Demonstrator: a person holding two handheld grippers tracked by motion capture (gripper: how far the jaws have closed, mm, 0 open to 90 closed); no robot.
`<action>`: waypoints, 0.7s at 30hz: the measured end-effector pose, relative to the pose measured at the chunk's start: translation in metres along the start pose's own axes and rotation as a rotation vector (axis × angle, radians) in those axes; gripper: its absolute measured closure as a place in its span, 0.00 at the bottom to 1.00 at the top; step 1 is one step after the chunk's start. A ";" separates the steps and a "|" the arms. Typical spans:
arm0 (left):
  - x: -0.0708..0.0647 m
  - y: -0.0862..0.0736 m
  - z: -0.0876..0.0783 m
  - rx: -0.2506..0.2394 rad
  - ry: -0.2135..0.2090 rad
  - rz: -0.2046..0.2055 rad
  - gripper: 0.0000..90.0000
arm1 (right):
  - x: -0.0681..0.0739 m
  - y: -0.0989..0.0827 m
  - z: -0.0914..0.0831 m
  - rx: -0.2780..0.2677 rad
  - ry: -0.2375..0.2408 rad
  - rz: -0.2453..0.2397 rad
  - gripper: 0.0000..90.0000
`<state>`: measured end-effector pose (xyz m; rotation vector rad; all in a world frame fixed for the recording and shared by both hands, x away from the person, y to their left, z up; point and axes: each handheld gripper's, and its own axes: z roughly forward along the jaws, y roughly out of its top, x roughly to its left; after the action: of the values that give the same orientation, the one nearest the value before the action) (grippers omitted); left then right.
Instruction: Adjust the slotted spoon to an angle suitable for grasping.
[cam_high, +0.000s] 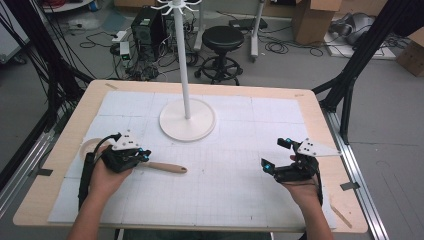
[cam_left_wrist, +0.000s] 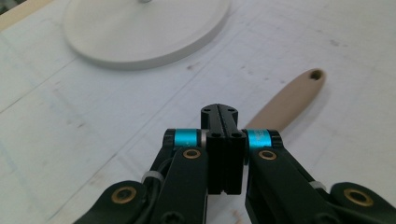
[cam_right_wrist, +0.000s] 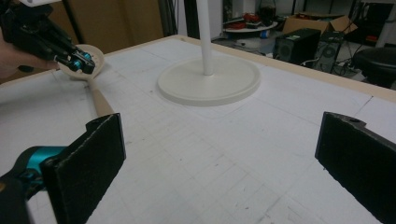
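left claw (cam_high: 146, 155): jaws pressed together, held above the spoon handle | right claw (cam_high: 275, 154): jaws spread wide, nothing held | wooden spoon (cam_high: 167, 167): laid on the worktop (cam_high: 240, 200), bowl near the left edge, by the white stand base (cam_high: 187, 120)

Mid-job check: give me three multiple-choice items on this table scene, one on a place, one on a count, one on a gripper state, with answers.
1. Where does the wooden spoon lie?
A. by the left gripper
B. on the stand's base
C. under the right gripper

2. How many spoons lie on the table?
A. three
B. one
C. none

3. How do the right gripper's jaws stand?
A. shut on the spoon
B. shut on nothing
C. wide open, nothing between them

Answers: 1 A, its handle pokes out past that gripper in the high view. 2 B, a single spoon. 3 C, the right gripper view shows the pads far apart.
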<state>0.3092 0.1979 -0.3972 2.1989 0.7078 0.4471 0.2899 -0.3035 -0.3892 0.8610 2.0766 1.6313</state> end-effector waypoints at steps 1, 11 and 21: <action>-0.004 0.001 0.003 0.002 -0.013 0.009 1.00 | 0.000 0.000 0.000 -0.001 0.001 0.001 0.01; -0.032 -0.001 0.029 0.057 -0.121 0.080 1.00 | 0.000 0.000 -0.001 -0.008 0.001 -0.002 0.01; -0.038 -0.002 0.042 0.092 -0.151 0.086 1.00 | 0.000 0.000 -0.001 -0.004 0.004 -0.004 0.01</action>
<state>0.3004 0.1514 -0.4293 2.3279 0.5638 0.2934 0.2896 -0.3038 -0.3887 0.8527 2.0751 1.6359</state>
